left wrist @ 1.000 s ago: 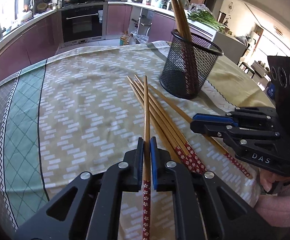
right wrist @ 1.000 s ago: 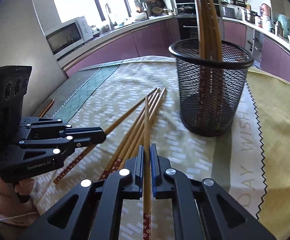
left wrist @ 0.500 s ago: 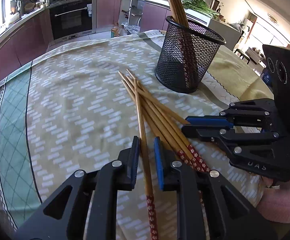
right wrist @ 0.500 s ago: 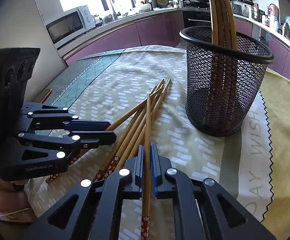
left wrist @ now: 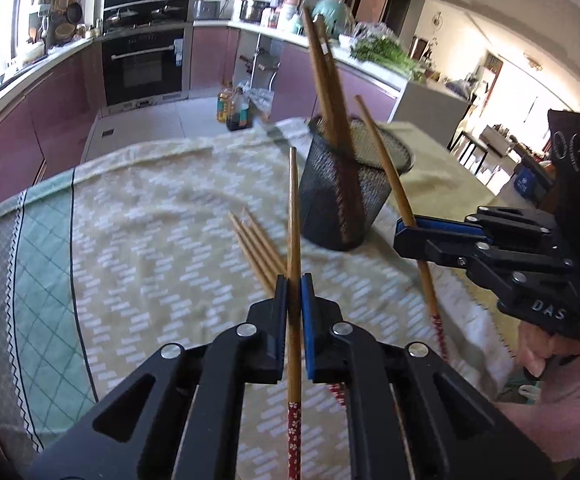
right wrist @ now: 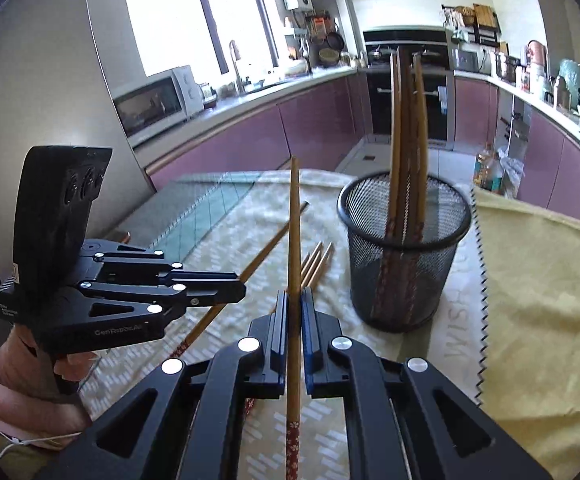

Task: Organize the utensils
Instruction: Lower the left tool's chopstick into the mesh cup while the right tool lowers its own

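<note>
- Left gripper [left wrist: 295, 280]: jaws closed on one chopstick [left wrist: 294, 216], pinched partway up the shaft. Bare wood tip sticks fwd and up, red flowered end trails back under the tool.
- Right gripper [right wrist: 295, 296]: same deal, clamped on a second chopstick [right wrist: 293, 224]. From the left cam I see this one as a slanted stick crossing in front of the mesh holder [left wrist: 354, 216], tip above its rim.
- Both sticks are clear of the tablecloth [left wrist: 150, 240], held in the air just short of the holder.
- Step in hand, as I read it: transport. Pickup looks done on both sides, drop-off not yet.
- Next move calls for: carry each stick over the holder's rim, tilt it more upright, then let go inside. Sticks already in the holder [right wrist: 404, 152] stand red end down, so I'd prob want to flip mine to match, since my tips lead right now. Approx one hand at a time, or the two sticks cross at the opening.
- Watch: sticks already in there lean across the mouth, so the free gap is on the near side.
- Count, in hand: 2, one per gripper.
- Count, loose chopsticks on the cloth [left wrist: 256, 248]: 3 tips visible in the left cam, approx the same in the right cam; their lower ends hide behind my jaws, so could be more.
- Count, in the holder: at least 3, maybe 4; they overlap, can't split them cleanly.
- Holders: 1.
</note>
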A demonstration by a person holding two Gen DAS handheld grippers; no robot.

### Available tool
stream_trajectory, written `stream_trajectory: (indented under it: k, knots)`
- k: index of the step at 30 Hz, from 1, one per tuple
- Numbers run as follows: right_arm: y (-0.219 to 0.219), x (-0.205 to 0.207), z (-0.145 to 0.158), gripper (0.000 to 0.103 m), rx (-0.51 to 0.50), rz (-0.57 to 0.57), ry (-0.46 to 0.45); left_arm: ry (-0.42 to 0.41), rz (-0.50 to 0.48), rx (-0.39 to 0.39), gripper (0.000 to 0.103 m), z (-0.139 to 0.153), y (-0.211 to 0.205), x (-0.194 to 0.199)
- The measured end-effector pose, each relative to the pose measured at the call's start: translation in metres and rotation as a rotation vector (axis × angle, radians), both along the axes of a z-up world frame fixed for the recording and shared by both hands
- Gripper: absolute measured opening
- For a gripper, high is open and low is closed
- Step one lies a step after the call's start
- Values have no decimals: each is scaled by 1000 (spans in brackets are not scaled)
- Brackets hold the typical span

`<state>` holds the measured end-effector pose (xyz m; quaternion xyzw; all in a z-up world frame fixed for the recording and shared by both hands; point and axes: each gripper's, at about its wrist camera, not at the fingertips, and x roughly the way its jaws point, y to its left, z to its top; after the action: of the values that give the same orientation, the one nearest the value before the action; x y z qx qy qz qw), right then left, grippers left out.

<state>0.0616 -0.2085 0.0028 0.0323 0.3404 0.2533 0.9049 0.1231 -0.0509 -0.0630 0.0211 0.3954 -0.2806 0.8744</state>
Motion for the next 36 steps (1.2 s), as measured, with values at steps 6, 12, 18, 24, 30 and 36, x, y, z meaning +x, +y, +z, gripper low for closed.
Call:
stream_trajectory:
  k: [6,12,18,24,30,36]
  knots:
    - [-13,-4,20,6,34,-25,-64,-73,-22,-91,8,39,6,-14]
    - [-27,-5,36,6,66,-44,-114,-128,-45,-165,8,70,11,-23]
    - [-33,-2,52,6,79,-46,-160,-172,-39,-193,7,89,5,-15]
    - [-40,3,78,6,72,-57,-224,-229,-30,-212,7,112,-6,-2]
    - [-47,7,103,6,60,-78,-300,-287,-28,-232,8,139,-18,10]
    - [-51,18,112,6,38,-99,-339,-333,-27,-231,7,154,-32,16]
